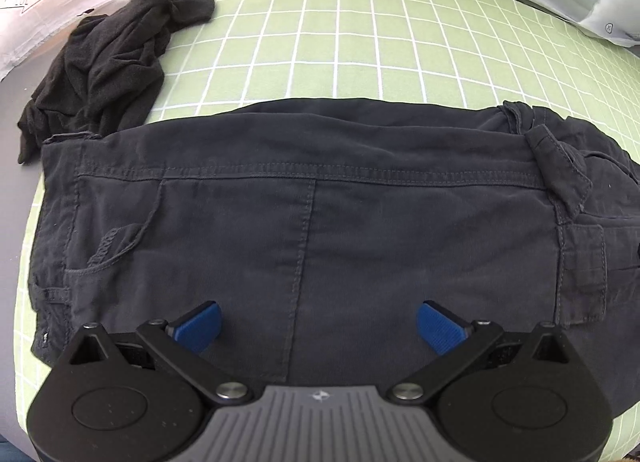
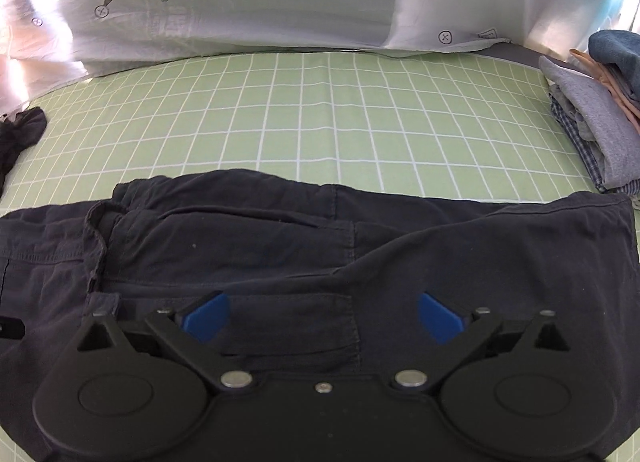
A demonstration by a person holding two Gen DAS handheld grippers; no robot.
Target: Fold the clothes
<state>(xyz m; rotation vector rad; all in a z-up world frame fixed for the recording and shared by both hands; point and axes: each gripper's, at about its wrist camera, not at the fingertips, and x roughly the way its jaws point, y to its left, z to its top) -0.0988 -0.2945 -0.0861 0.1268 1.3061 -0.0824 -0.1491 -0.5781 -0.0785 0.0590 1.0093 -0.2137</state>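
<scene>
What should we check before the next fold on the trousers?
1. Left tongs open over the trousers: ok.
2. Right tongs open: ok.
3. Trousers flat: not ok, bunched at the waistband.
4. Mat beyond the trousers free for the fold: ok.
5. Black garment off the trousers: cannot tell, edges meet.
6. Folded stack off the trousers: cannot tell.

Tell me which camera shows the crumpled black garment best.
The left wrist view: the black garment lies whole on the green checked sheet, beyond the dark trousers. The right wrist view catches only a scrap of it at the left edge.
</scene>
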